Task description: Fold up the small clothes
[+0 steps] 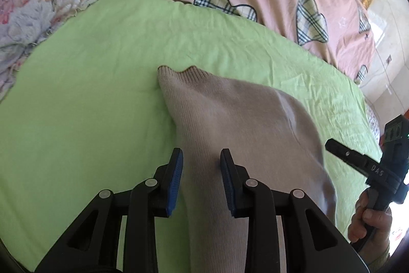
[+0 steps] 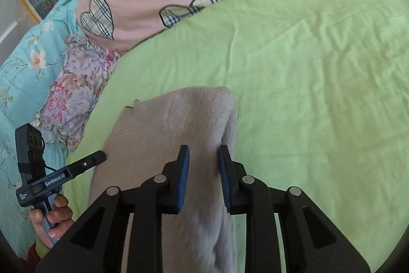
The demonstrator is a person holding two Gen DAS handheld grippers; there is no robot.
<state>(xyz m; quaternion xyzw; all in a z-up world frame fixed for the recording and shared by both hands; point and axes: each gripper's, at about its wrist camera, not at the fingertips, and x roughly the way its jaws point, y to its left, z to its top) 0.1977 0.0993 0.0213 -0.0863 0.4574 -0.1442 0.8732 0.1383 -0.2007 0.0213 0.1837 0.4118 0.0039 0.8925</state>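
While level, both grippers (image 1: pixel 201 157) (image 2: pixel 203 152) astride sweater (image 1: pixel 230 106).

You've got one small garment: a beige knit piece (image 1: pixel 230 119), prob. a child's sweater or similar; which exactly can't be told. It lies on the green sheet (image 1: pixel 89 94), w/ bare green showing on either side of it. Fine vertical ribbing runs along its far hem, and that hem edge looks wavy, not straight. Fabric isn't flat: it rises off the sheet toward you, draped and bunched, w/ a soft crease on its right side. In the right wrist view the same garment (image 2: pixel 179 119) shows a rounded far corner and a doubled-over right edge.
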